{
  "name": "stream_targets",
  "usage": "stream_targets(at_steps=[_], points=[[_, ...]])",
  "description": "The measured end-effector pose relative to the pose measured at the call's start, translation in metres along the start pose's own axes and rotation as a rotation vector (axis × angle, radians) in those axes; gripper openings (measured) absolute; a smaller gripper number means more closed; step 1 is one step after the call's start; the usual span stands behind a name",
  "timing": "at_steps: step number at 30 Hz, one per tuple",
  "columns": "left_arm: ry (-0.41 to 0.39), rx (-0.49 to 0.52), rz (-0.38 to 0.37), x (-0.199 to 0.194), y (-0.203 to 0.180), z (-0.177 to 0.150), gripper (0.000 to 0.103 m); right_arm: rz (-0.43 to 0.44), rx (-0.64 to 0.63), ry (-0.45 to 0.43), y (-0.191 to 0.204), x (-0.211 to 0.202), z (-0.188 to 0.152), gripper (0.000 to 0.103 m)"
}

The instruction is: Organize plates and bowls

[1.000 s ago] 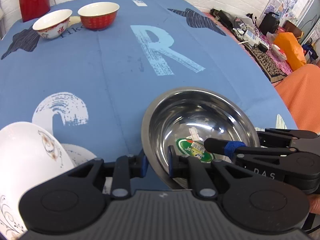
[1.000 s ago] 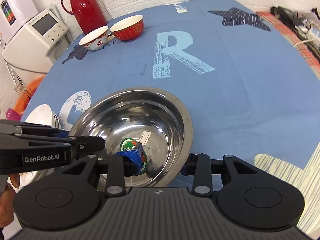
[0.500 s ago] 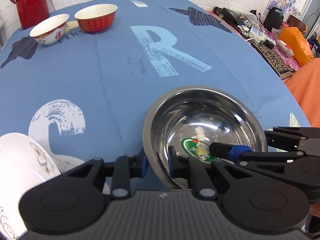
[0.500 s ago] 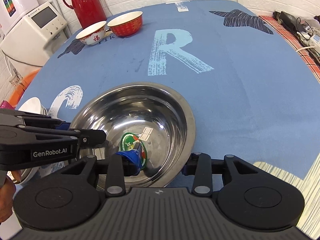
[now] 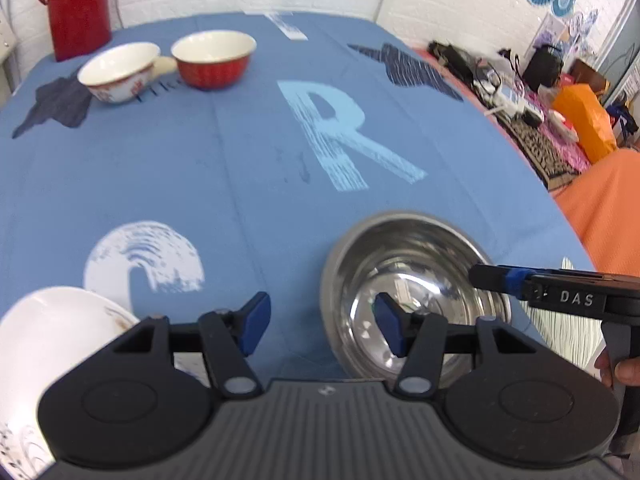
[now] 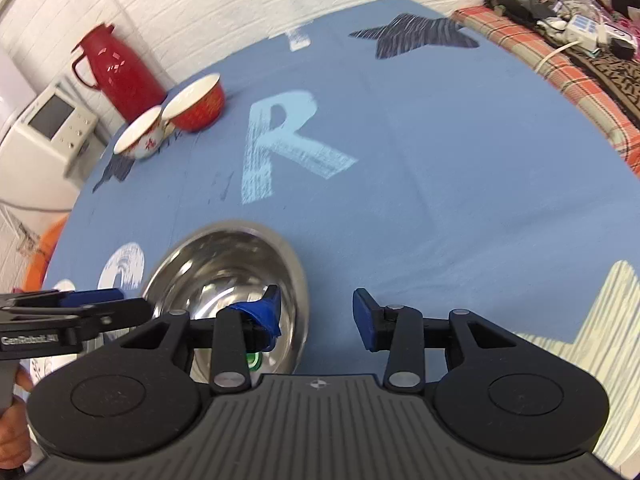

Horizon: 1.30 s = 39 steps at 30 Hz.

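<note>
A steel bowl [image 5: 416, 280] with a green sticker inside rests on the blue tablecloth near the front edge. My left gripper [image 5: 322, 322] is open, one finger over the bowl's inside and the other outside its left rim. My right gripper [image 6: 318, 316] is open too and straddles the steel bowl's [image 6: 224, 268] right rim without touching it. A white patterned bowl [image 5: 52, 332] sits at the front left. At the far left stand a red bowl [image 5: 214, 60] and a white bowl with red marks [image 5: 120, 72], side by side.
A red thermos [image 5: 76, 4] stands behind the two far bowls. A white appliance [image 6: 48, 132] sits off the table's left side. Cables and clutter [image 6: 576, 28] lie on a patterned surface to the right. An orange sleeve [image 5: 604, 208] is at the right edge.
Both grippers were shut on the steel bowl's rim and have opened and let it go. Both have drawn back a little; the bowl now sits on the cloth.
</note>
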<state>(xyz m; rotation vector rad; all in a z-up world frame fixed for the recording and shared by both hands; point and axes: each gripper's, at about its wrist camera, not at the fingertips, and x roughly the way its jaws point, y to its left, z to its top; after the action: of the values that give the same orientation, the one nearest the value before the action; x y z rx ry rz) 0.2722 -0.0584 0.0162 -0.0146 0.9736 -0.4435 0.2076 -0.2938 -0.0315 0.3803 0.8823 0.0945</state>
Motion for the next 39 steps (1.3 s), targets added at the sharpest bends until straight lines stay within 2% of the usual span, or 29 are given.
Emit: stream_targets(at_steps=[5,9,12,17,21,26,30,35,39], points=[[-0.040,-0.070,0.013,-0.025,0.041,0.017,0.058,-0.016,0.000,0.010,0.000,-0.002,0.018,0.025],[-0.049,-0.146,0.078,-0.029,0.087,0.038,0.058,-0.041,-0.012,0.028,0.015,0.012,0.050,0.026],[-0.050,-0.200,0.094,-0.030,0.120,0.051,0.058,-0.073,0.016,0.067,0.030,0.029,0.077,0.026],[-0.041,-0.320,0.079,-0.024,0.164,0.079,0.058,-0.029,-0.023,0.113,0.062,0.059,0.124,0.027],[-0.049,-0.412,-0.009,0.002,0.166,0.124,0.058,-0.008,-0.050,0.138,0.093,0.099,0.174,0.027],[-0.055,-0.572,-0.036,0.059,0.165,0.179,0.058,0.037,-0.023,0.131,0.130,0.152,0.219,0.027],[-0.082,-0.665,-0.033,0.092,0.168,0.192,0.058,0.038,-0.054,0.125,0.145,0.189,0.241,0.028],[-0.103,-0.716,0.011,0.116,0.170,0.196,0.058,0.013,-0.100,0.151,0.154,0.229,0.254,0.028],[-0.088,-0.721,0.000,0.134,0.172,0.200,0.055,0.000,-0.165,0.167,0.165,0.248,0.254,0.028]])
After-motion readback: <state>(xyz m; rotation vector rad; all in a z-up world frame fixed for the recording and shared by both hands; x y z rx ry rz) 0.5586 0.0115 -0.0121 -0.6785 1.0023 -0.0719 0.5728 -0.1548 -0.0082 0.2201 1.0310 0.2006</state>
